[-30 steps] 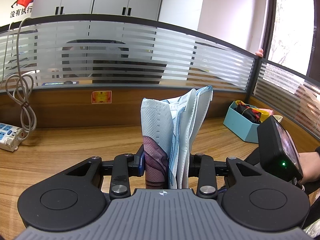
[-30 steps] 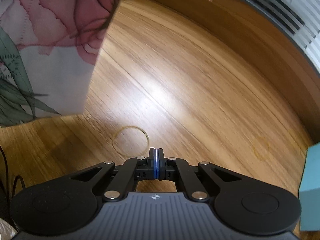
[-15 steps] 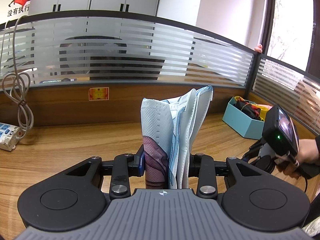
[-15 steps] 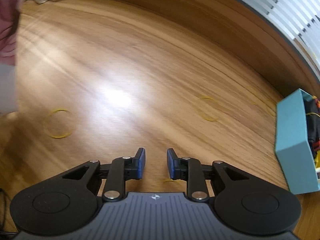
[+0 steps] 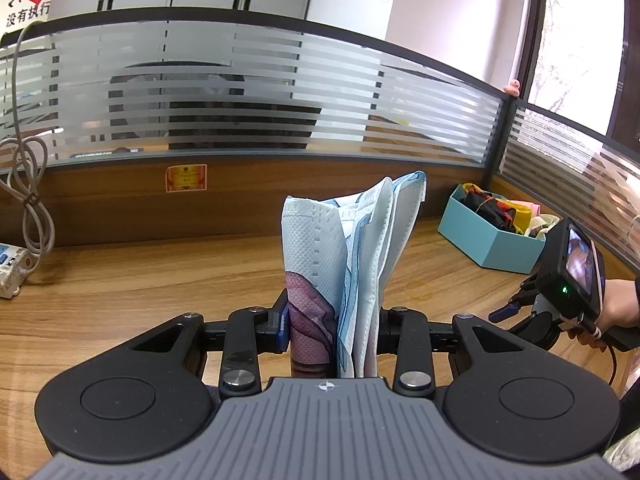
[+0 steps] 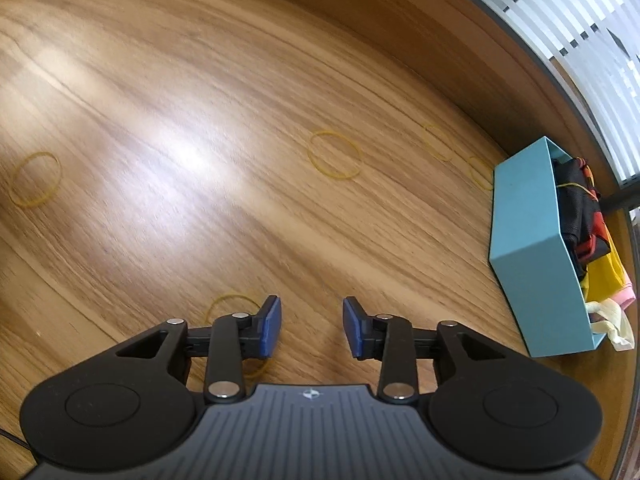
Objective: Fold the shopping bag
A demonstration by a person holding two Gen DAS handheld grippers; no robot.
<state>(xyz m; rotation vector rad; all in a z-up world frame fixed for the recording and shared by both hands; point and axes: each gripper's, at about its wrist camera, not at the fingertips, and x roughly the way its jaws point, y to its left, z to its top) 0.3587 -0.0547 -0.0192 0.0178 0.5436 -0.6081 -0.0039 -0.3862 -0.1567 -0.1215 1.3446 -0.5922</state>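
1. While the left wrist view looks out level over the wood-grain surface [image 5: 120, 280], the left gripper [image 5: 334, 328] has its fingers clamped on the folded shopping bag [image 5: 352, 256], one bundle standing upright between them: white dimpled non-woven fabric, blue-edged layers, a dark pink print low down. Off to the right, one teal box [image 5: 492, 248], angular and matte, holds dark and yellow cloth. Far right, a hand [image 5: 620, 300] carries the right gripper [image 5: 516, 312] just above the wood.
2. Over to the right wrist view, pointing steeply down: the right gripper [image 6: 312, 328] has just been opening, its blue-padded fingers [image 6: 270, 328] apart, nothing between them. Thin yellow rubber bands dot the glossy wood, five in all; the nearest rubber band [image 6: 232, 304] lies partly under the left-hand finger. The teal box [image 6: 532, 256] sits at the right edge.
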